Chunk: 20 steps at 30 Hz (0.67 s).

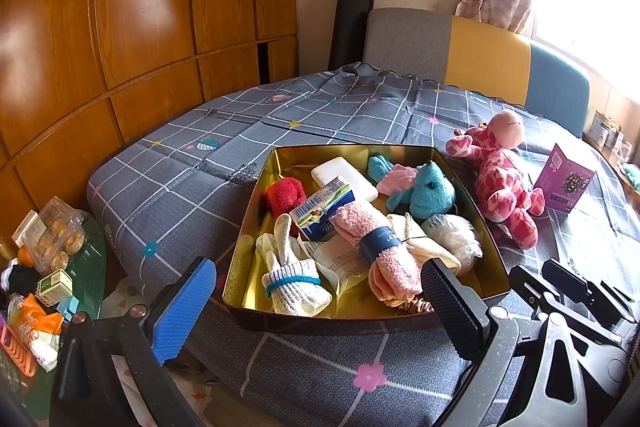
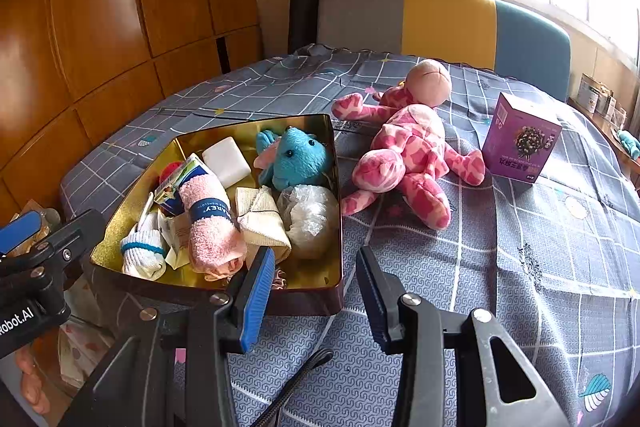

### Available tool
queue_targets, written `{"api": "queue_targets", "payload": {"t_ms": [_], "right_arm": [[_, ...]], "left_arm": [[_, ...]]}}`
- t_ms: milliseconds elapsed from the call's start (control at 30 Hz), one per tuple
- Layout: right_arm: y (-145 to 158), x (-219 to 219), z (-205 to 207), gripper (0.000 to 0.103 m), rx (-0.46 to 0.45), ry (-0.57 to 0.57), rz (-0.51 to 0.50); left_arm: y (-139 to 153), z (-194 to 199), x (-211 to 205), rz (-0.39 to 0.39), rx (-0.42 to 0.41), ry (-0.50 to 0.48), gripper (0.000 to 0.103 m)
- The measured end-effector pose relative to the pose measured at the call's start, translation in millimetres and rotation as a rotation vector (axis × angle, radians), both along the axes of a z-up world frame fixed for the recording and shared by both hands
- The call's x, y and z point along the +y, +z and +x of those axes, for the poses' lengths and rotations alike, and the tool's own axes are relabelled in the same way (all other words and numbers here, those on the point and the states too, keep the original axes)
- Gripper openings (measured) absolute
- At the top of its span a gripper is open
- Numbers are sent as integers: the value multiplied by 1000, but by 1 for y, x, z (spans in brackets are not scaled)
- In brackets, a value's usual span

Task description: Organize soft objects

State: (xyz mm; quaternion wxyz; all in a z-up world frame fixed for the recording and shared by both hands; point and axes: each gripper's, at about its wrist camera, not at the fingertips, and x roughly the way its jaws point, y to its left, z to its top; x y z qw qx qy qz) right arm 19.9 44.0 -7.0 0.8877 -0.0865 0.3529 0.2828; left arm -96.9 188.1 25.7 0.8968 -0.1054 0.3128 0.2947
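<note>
A gold-lined tin box [image 1: 496, 227] [image 2: 334, 211] sits on the bed. It holds a blue plush [image 1: 430, 189] [image 2: 298, 159], a rolled pink towel [image 1: 384, 247] [image 2: 212, 223], white socks [image 1: 292, 279] [image 2: 142, 251], a red cloth [image 1: 284, 197], a beige bundle [image 2: 262, 219] and a plastic-wrapped ball [image 1: 454, 237] [image 2: 312, 213]. A pink spotted plush [image 1: 502, 179] [image 2: 408, 143] lies on the bed right of the box. My left gripper [image 1: 320, 303] is open at the box's near edge. My right gripper [image 2: 316, 291] is open and empty by the box's near right corner.
A purple carton [image 1: 564, 183] [image 2: 520, 143] stands right of the pink plush. The bed has a grey checked cover [image 1: 192, 187] [image 2: 520, 267]. A side table [image 1: 88, 267] with snacks is at the left. Wooden wardrobe panels [image 1: 120, 27] and a headboard [image 2: 440, 23] stand behind.
</note>
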Motion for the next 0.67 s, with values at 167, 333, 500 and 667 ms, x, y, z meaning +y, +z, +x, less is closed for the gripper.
{"api": "queue_targets", "payload": {"t_ms": [167,333,500,667], "right_arm": [[-1,-12,11,42,29,-39,23],[-10,-52,43,45,64,-171,29],[-46,-95,86,46,157,-321,19],[-83,-120,108,49,227,-394,15]], "left_arm": [[-2,4,0,-8,12,-16,103],[-3,11,-2,-17,18,-43,103],[-5,18,-10,-17,21,-84,102],[-5,24,-12,-9,24,-93,100]]}}
